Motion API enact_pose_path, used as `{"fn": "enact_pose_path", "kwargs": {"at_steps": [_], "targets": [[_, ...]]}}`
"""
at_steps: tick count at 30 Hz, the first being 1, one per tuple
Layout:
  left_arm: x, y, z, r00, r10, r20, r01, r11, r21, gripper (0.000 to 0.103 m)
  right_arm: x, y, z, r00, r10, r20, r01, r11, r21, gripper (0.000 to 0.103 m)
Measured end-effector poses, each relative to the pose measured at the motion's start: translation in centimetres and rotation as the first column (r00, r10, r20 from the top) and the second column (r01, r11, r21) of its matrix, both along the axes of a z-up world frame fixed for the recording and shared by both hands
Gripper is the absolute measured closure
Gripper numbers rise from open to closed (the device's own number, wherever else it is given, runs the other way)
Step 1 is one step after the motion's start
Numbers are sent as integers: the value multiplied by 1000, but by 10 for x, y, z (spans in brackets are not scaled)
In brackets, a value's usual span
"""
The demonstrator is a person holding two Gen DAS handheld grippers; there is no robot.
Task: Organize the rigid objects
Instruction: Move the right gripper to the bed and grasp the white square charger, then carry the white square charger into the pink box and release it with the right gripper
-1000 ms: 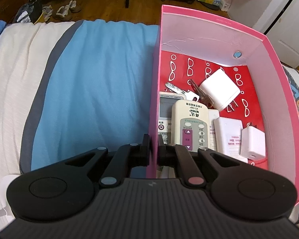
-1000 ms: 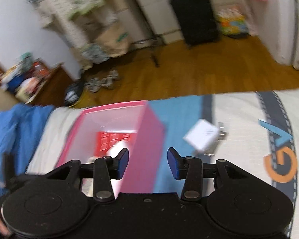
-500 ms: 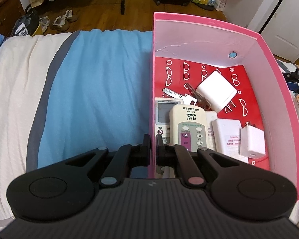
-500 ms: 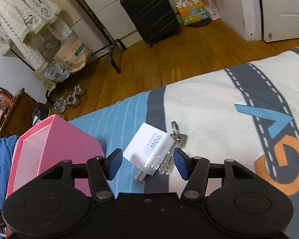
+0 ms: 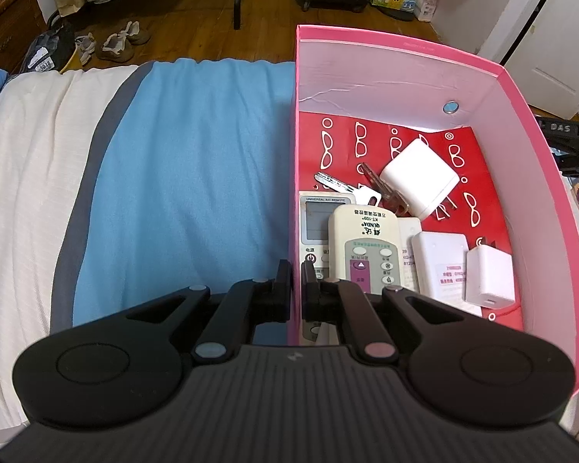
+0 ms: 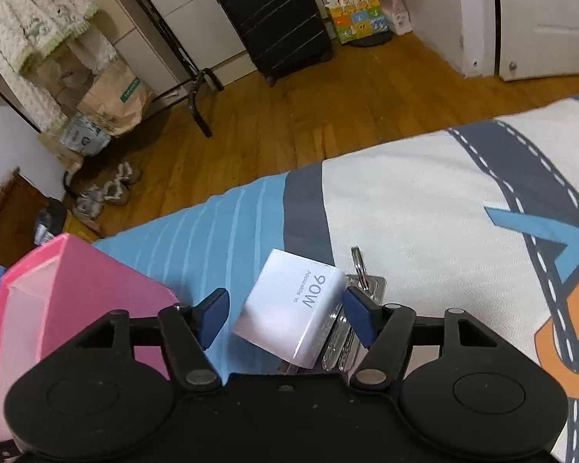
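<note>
- Left gripper (image 5: 296,285) is clamped on the left wall of the box (image 5: 295,146), remotes (image 5: 363,247) just ahead inside.
- Right gripper (image 6: 285,318) is spread wide, the charger (image 6: 293,308) between its fingers, unpinched; keys (image 6: 361,281) beside its right finger.

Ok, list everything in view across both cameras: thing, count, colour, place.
box: 1, pink, on the bed
remotes: 2, cream and white, in the box by its left wall
chargers in box: 3 white blocks, one on the keys, two at the right
flat white piece: 1, mostly hidden under the remotes and chargers
keys in box: silver and reddish, count unclear, mid box
90W charger: 1, white, on the bed
key bunch: 1, silver, partly under that charger
bedspread: 1, blue, grey, white
suitcase: 1, black, on the floor
shoes: several, grey, on the floor
left gripper: shut on the box's left wall
right gripper: open around the 90W charger
</note>
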State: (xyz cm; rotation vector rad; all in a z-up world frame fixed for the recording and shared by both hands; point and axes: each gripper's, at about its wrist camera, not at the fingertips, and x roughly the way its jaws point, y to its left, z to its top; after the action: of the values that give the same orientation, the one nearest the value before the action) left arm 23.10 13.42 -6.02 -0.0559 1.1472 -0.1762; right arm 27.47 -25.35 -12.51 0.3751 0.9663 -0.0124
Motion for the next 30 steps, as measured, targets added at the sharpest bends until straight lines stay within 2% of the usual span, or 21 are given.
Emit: {"fn": "enact_pose_path", "kwargs": {"at_steps": [4,8,11,14,16,20,24,30], "targets": [[0,1,0,1000,1,-1,-1,1000,-2,99,-2,15,0,999,36,7,-35,992,-120,35],[1,1,0,1000,4,-4,-4,1000,-7,99,-10,17,3,998,58,-6,-58,988,-145,37],[1,1,-1,1000,-2,-3,2,1000,-5,99,-20,16,10,993,97,-72,-107,985,-139,38],[1,0,-1,1000,1,-6,-1,1000,-9,99,-32,20,13,974,158,-165,-177,978,-109,38],[1,1,-2,1000,4,-10,-4,1000,-13,99,-35,22,15,967,160,-200,-185,976,-113,37],[2,2,-5,1000,6,-19,-7,1000,-20,98,-34,35,7,963,190,-189,-227,953,-199,37],[3,4,-7,1000,10,-23,-11,1000,-26,98,-42,37,6,971,194,-139,-224,942,-248,45],[2,4,-8,1000,13,-28,-13,1000,-27,98,-63,38,24,977,191,-96,-210,943,-258,46]]}}
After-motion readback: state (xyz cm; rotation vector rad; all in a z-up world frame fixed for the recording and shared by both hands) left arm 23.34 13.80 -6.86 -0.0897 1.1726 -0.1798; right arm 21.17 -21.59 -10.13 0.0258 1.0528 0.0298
